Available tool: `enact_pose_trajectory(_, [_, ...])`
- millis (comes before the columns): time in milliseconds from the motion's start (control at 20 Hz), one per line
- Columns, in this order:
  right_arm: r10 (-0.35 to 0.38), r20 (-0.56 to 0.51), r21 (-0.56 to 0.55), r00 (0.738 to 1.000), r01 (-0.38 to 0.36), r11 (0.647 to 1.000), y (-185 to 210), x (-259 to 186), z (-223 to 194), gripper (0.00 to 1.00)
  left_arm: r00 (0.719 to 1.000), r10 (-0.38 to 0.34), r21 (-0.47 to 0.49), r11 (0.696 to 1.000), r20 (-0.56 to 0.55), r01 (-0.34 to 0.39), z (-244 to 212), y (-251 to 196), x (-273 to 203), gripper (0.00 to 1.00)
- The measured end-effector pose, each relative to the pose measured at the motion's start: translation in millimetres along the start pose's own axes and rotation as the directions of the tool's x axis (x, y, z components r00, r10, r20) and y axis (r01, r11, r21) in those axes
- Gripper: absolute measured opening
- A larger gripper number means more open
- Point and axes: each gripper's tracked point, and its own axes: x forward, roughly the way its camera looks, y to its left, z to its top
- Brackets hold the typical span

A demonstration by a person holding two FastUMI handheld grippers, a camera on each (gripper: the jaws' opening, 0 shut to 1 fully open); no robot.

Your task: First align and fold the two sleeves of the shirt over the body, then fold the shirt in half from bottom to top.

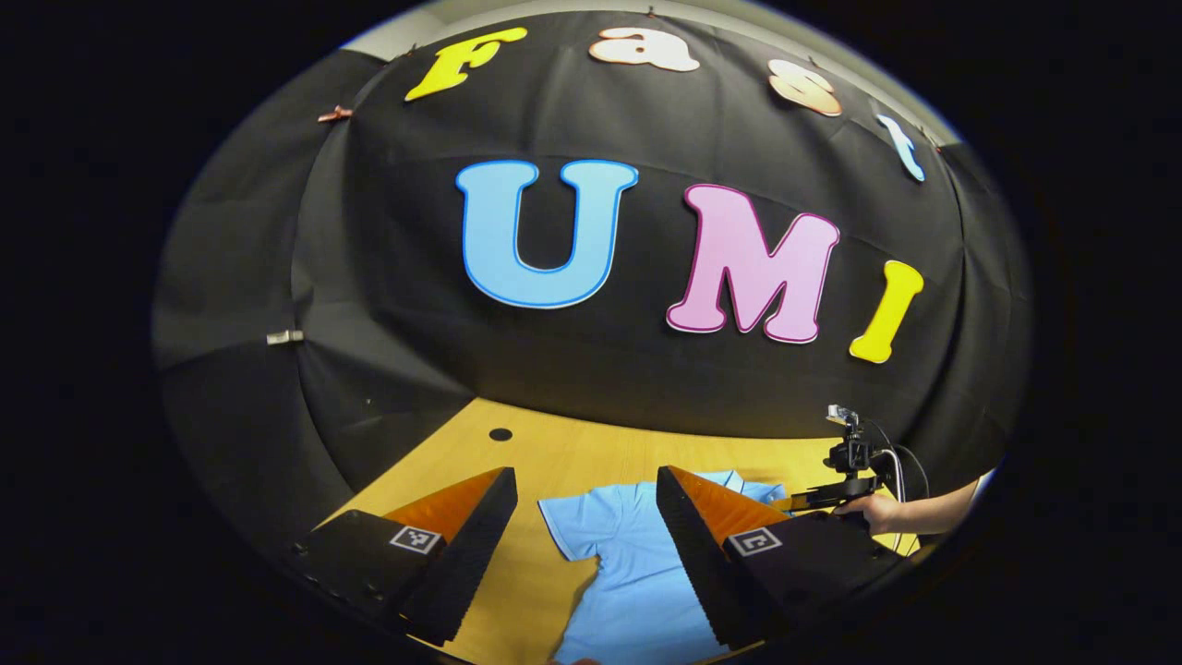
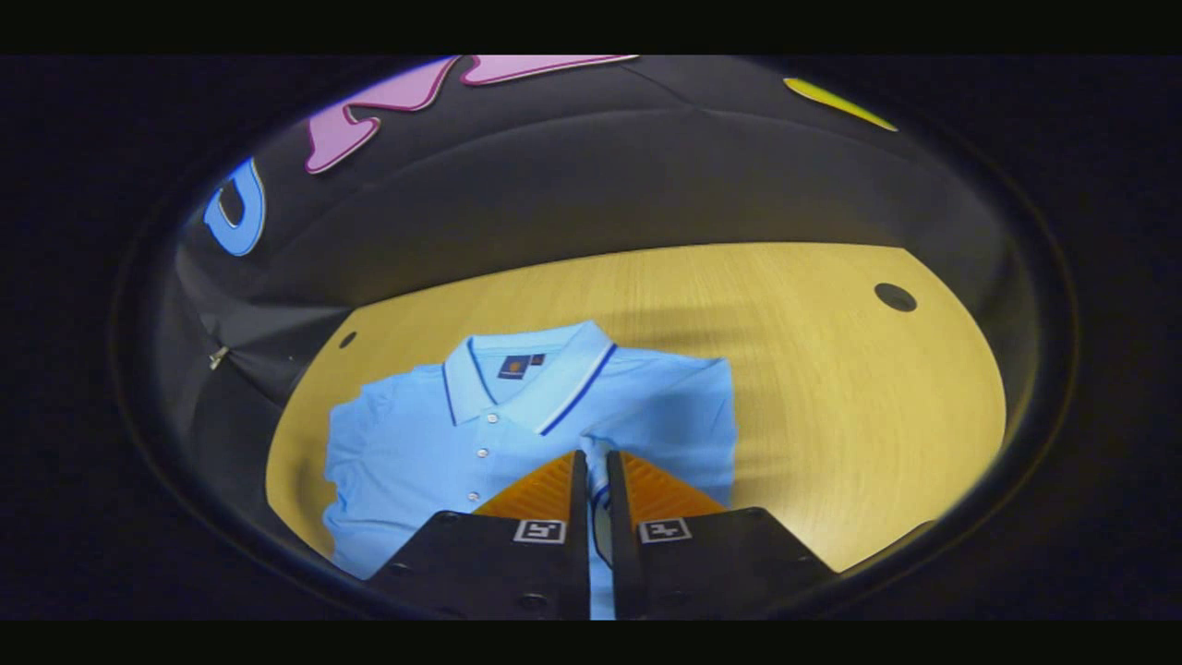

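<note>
Your left hand-held gripper (image 1: 584,480) hangs wide open over the wooden worktop (image 1: 591,453), gripping nothing. Your right hand-held gripper (image 2: 596,457), at 6 o'clock, is pinched nearly closed on a fold of the blue shirt (image 2: 416,443)

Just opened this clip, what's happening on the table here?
A person holding a gripper in each hand is folding a light blue polo shirt laid on a yellow wooden table. The right gripper is nearly closed on a fold of the shirt's fabric, apparently a sleeve drawn over the body. The left gripper hangs open above the shirt's other sleeve, which lies flat and unfolded. The bottom-to-top fold has not been made.
</note>
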Motion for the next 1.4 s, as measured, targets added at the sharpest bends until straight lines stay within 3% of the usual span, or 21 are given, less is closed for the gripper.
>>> enact_pose_trajectory(150, [0.064, 0.002, -0.01, 0.998, -0.063, 0.998, 13.1, -4.9, -0.3, 0.26, 0.999, -0.019, -0.014, 1.0, -0.036, 0.018, -10.7, 4.6, 22.5, 0.97])
enact_pose_trajectory(200, [0.085, 0.016, -0.023, 0.996, -0.085, 0.996, 17.9, -9.9, 1.4, 0.38, 0.998, -0.029, -0.023, 0.999, -0.054, 0.027, -15.9, 6.7, 30.1, 0.97])
enact_pose_trajectory(250, [0.095, 0.028, -0.043, 0.995, -0.094, 0.995, 19.5, -17.5, 3.9, 0.63, 0.997, -0.035, -0.028, 0.999, -0.072, 0.033, -22.3, 8.8, 40.5, 0.97])
enact_pose_trajectory(300, [0.101, 0.038, -0.061, 0.994, -0.099, 0.993, 20.4, -25.4, 5.1, 0.79, 0.996, -0.041, -0.031, 0.999, -0.084, 0.039, -25.4, 10.1, 49.6, 0.97])
enact_pose_trajectory(350, [0.109, 0.047, -0.076, 0.993, -0.105, 0.992, 22.0, -33.4, 5.5, 0.8, 0.994, -0.047, -0.034, 0.998, -0.102, 0.043, -28.8, 12.6, 59.9, 0.97])
enact_pose_trajectory(400, [0.123, 0.059, -0.087, 0.991, -0.117, 0.989, 24.0, -42.6, 6.3, 0.93, 0.992, -0.049, -0.033, 0.998, -0.116, 0.045, -33.1, 15.0, 70.2, 0.97])
enact_pose_trajectory(450, [0.141, 0.074, -0.098, 0.987, -0.133, 0.986, 26.1, -54.2, 8.3, 0.96, 0.991, -0.048, -0.03, 0.999, -0.127, 0.045, -35.4, 18.1, 81.5, 0.97])
enact_pose_trajectory(800, [0.095, 0.081, -0.095, 0.992, -0.087, 0.992, -13.1, -124.9, -23.6, 0.96, 0.966, -0.035, 0.014, 0.999, -0.255, 0.04, -85.4, 44.7, 181.4, 0.97])
enact_pose_trajectory(900, [0.054, 0.07, -0.097, 0.996, -0.048, 0.994, -33.4, -142.5, -39.5, 0.96, 0.947, -0.083, -0.014, 0.996, -0.31, 0.083, -109.6, 36.9, 212.2, 0.97])
enact_pose_trajectory(1100, [0.008, 0.06, -0.052, 0.998, -0.005, 0.999, -58.0, -180.1, -61.3, 0.96, 0.909, -0.006, 0.001, 1.0, -0.417, 0.007, -162.4, 53.6, 256.8, 0.97])
enact_pose_trajectory(1400, [-0.018, 0.043, -0.012, 0.999, 0.019, 1.0, -76.6, -209.5, -83.0, 0.96, 0.848, 0.014, 0.005, 1.0, -0.53, -0.013, -215.9, 63.2, 284.3, 0.97])
